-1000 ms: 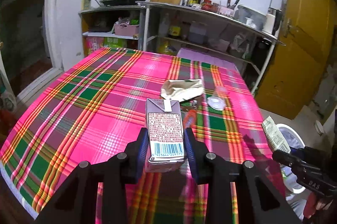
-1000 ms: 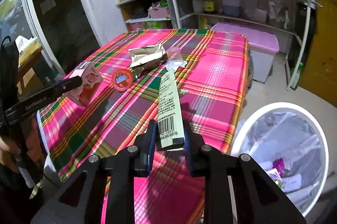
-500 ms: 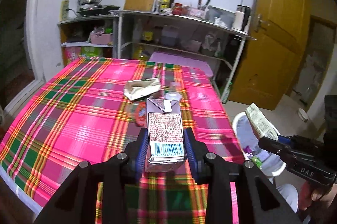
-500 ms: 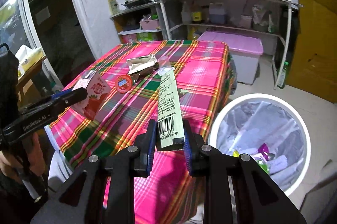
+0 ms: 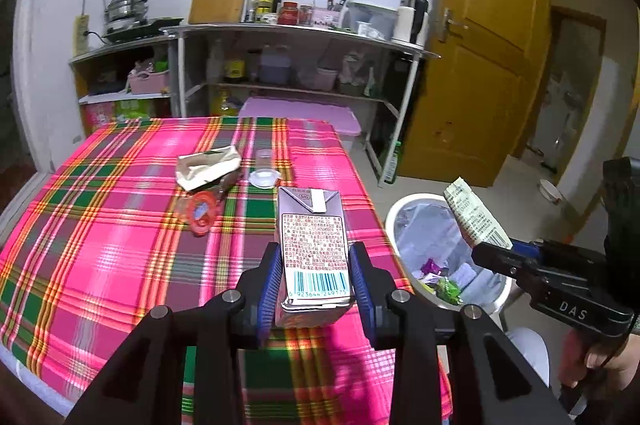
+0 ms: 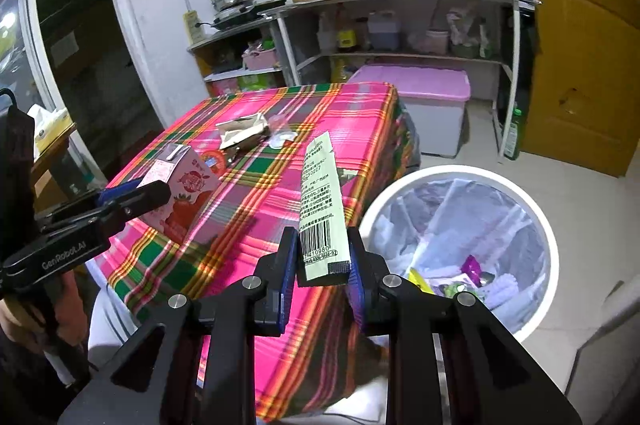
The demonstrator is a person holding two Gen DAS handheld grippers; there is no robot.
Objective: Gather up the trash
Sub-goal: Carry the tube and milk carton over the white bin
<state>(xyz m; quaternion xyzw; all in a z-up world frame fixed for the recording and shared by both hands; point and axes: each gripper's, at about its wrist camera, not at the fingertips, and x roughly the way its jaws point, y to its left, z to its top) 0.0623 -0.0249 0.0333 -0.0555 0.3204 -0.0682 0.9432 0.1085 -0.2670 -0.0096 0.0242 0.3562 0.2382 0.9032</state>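
My left gripper (image 5: 316,265) is shut on a purple-grey drink carton (image 5: 312,237), held upright above the plaid tablecloth (image 5: 100,245) near its right edge. In the right wrist view the same carton (image 6: 188,189) shows its strawberry side in the left gripper (image 6: 152,195). My right gripper (image 6: 322,265) is shut on a long pale green wrapper (image 6: 320,201) with a barcode, between the table and the white trash bin (image 6: 548,237). In the left wrist view that wrapper (image 5: 472,213) sticks up over the bin (image 5: 400,221), which holds a liner bag and several scraps.
On the cloth lie a crumpled paper bag (image 5: 208,167), a red round lid (image 5: 202,213) and a clear plastic cup (image 5: 264,175). A pink-lidded storage box (image 6: 416,85) and metal shelves (image 6: 400,1) stand behind the table. A yellow door (image 5: 480,65) is at the right.
Both grippers have swung to the right with their loads, away from the table's middle. The trash bin has come further into both views and sits closer under the wrapper.
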